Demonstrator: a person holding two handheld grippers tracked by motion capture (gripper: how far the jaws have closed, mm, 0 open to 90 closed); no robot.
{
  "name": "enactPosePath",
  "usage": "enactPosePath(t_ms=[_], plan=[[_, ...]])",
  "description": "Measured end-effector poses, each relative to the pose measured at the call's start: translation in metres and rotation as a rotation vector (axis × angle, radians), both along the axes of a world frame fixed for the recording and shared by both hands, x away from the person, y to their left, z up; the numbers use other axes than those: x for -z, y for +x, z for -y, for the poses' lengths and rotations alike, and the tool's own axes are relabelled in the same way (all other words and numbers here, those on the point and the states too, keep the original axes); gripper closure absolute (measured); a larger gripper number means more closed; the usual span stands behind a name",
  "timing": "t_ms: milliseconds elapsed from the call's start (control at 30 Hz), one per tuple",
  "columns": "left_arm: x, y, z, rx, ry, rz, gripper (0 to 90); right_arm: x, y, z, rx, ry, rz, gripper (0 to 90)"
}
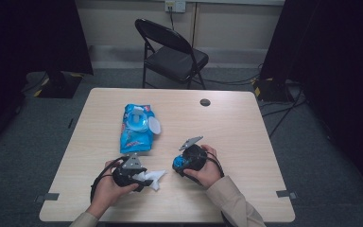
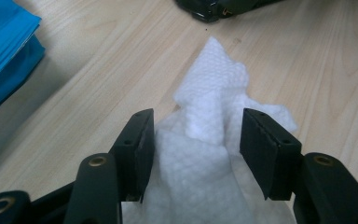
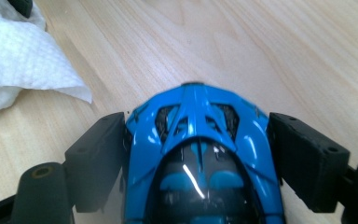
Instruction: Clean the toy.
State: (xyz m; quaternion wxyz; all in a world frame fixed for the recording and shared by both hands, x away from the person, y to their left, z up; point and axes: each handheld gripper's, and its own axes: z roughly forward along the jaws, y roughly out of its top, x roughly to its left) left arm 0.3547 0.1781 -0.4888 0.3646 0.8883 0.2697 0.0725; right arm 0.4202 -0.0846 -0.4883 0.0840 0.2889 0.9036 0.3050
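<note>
Gripping the toy car (image 3: 200, 154) in your right tongs (image 3: 198, 140) at frame bottom; left tongs (image 2: 196, 140) released around the wipe (image 2: 209, 140).

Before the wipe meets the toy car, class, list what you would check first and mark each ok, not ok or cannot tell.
1. Blue toy car sits between the right gripper jaws: ok; the left pad touches it, the right pad's contact is unclear.
2. White wipe lies between the left gripper jaws: ok.
3. Wipe firmly pinched: cannot tell; one pad touches it, a gap shows at the other.
4. Wipe and car apart, not yet rubbing: ok.
5. Wipes pack lid closed: not ok; it stands open.
6. Table free between the grippers: ok.
</note>
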Motion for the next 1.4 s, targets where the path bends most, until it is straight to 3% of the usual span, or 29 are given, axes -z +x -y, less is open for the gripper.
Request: enactPosePath(t_ms=[167,433,700,967,1400], plan=[[0.000,0.000,0.000,0.000,0.001,0.002,45.2,0.003,-0.001,-0.002,-0.004,-0.007,0.017,24.0],[-0.001,0.000,-0.001,0.000,0.002,0.005,45.2,0.001,0.000,-0.004,-0.019,-0.036,0.005,23.3],[-0.001,0.000,0.000,0.000,0.002,0.005,44.9,-0.009,0.001,-0.002,-0.015,-0.012,0.017,18.9],[-0.002,0.000,-0.002,-0.001,-0.005,0.005,44.7,-0.014,0.005,-0.012,-0.023,-0.026,0.022,18.9],[-0.002,0.000,-0.003,0.000,-0.007,0.003,44.4,-0.001,0.009,-0.020,-0.032,-0.055,-0.017,19.1]])
